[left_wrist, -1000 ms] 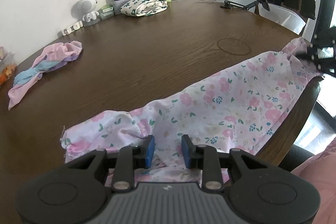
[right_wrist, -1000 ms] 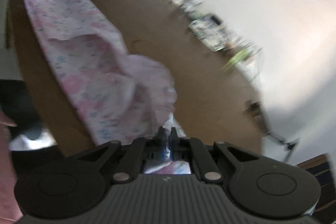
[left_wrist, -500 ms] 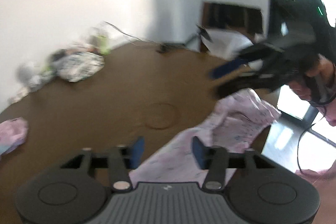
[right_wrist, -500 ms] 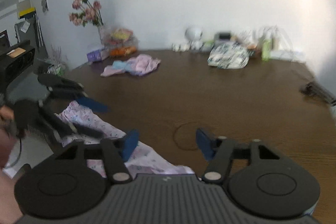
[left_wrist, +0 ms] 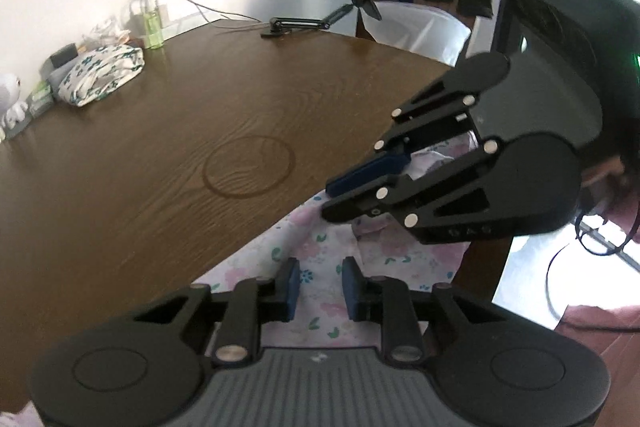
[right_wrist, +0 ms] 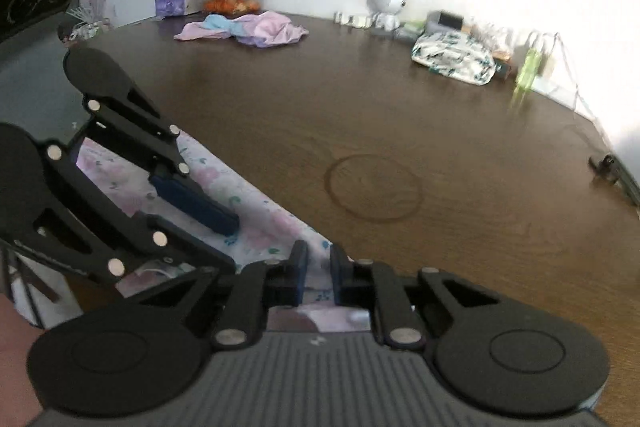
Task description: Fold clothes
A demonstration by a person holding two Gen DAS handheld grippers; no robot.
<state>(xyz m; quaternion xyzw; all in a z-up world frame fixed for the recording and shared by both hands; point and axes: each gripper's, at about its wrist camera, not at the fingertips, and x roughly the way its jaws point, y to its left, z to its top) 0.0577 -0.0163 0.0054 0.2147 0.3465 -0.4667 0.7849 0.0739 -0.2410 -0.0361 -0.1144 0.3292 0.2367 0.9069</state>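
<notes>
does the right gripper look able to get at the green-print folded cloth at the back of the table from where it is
Probably not without moving a good way. The right gripper sits at the near edge over the pink floral garment, its jaws having just closed further; the green-print folded cloth lies across bare table. Nothing blocks the path.

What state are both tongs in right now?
Left tongs: narrowly open, just been closing, floral cloth showing in the gap.
Right tongs: nearly shut, just been closing; cloth in the gap, a pinch cannot be told.
</notes>
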